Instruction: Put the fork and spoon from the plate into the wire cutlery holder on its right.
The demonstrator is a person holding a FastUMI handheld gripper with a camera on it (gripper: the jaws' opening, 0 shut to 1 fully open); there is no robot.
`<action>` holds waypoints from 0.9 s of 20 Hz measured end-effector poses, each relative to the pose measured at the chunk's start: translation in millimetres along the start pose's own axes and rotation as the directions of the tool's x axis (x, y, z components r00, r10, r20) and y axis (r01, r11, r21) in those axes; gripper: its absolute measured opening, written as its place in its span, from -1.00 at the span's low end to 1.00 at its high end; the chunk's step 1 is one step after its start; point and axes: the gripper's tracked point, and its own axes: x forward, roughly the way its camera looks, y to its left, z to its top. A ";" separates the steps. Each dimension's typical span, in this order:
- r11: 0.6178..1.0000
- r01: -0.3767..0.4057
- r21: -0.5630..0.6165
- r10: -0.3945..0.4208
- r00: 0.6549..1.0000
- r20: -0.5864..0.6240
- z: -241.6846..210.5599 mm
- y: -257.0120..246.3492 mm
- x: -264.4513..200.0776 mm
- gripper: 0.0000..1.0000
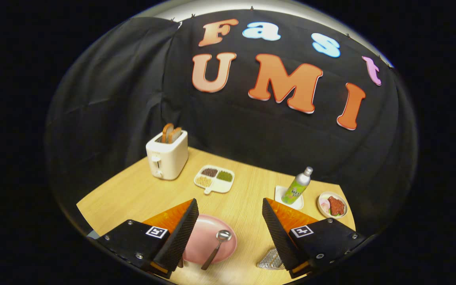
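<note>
A pink plate (208,237) lies on the wooden table, just below and between my fingers, nearer the left one. A spoon (217,245) rests on it, bowl pointing away, dark handle reaching over the plate's near rim. A bit of another dark handle (181,262) pokes out beside the left finger; the rest is hidden. The wire cutlery holder (270,261) sits right of the plate, partly covered by my right finger (281,237). My gripper (228,225) hovers above the table, open wide, with nothing between its fingers.
Beyond the fingers stand a white toaster (167,155) with bread slices, a divided white tray (214,179) of grains, a bottle (298,186) on a white coaster, and a small dish (332,205) of food at the far right. The table's edge runs close behind them.
</note>
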 end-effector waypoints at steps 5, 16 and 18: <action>0.999 -0.054 0.006 0.053 0.943 -0.328 -88.9 21.3 21.7 0.71; 0.996 -0.045 0.083 0.087 0.783 -0.616 -168.8 37.0 50.5 0.18; 0.997 -0.016 0.076 0.061 0.769 -0.637 -175.9 32.1 57.2 0.03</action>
